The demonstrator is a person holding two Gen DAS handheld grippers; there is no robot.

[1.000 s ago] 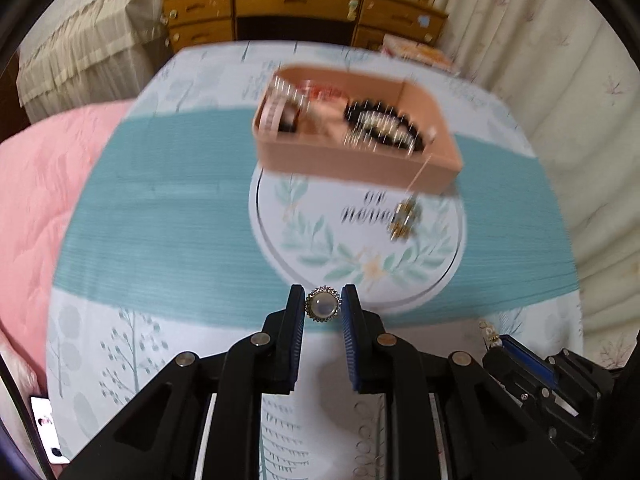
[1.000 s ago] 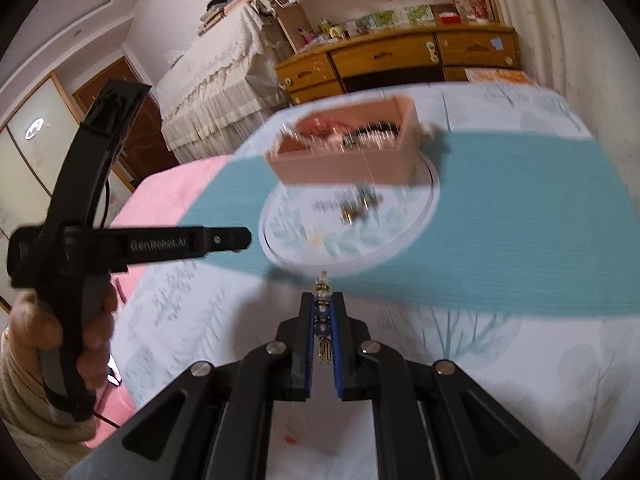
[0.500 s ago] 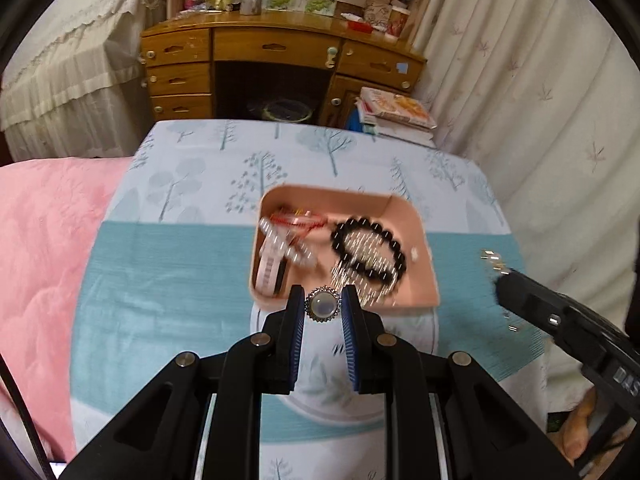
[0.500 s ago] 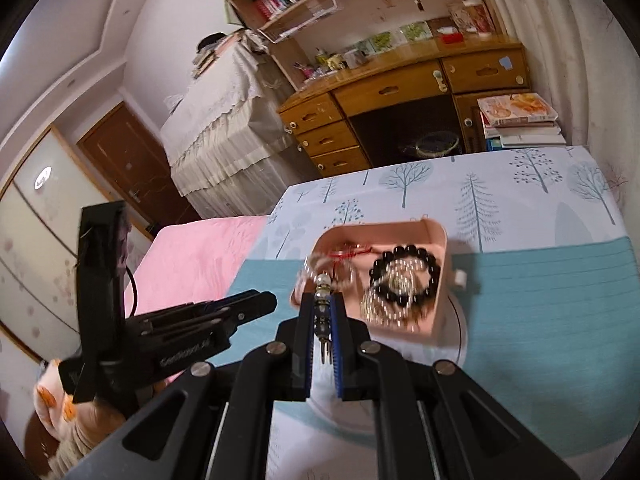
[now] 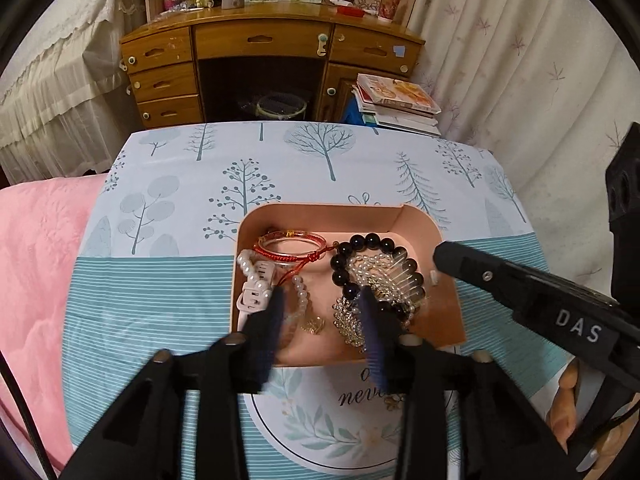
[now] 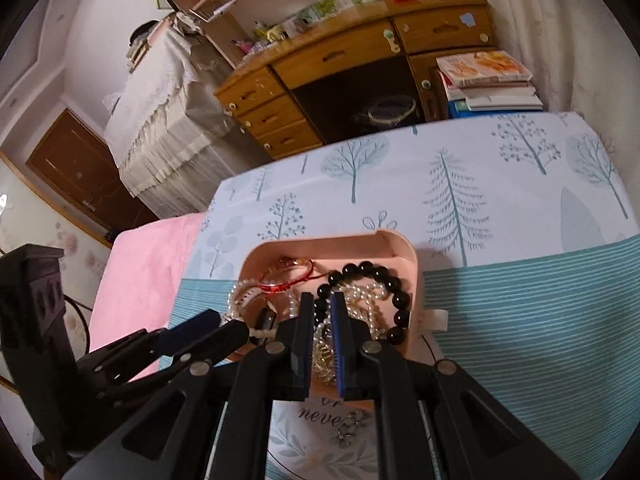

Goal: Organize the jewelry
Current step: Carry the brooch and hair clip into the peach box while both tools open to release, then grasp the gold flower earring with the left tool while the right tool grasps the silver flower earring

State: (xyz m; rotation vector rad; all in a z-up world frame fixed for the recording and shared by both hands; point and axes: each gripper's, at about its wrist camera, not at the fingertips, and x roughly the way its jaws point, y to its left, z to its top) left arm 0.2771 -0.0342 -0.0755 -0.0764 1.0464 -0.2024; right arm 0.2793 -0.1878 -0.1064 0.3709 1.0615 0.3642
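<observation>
Two hand-held grippers (image 5: 320,312) (image 6: 322,312), one pink tray (image 5: 452,292)

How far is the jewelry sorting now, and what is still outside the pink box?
Mostly done: the pink box already holds the black bead bracelet, red cord bangle and pearl pieces. In hand: the left gripper and right gripper are above the box, jaws opening, nothing visibly pinched. Left: a small metal piece on the round mat.

left tool (image 5: 322,312): showing black frame, blue pads, silver screws
right tool (image 6: 321,322): wearing white "DAS" lettering
</observation>
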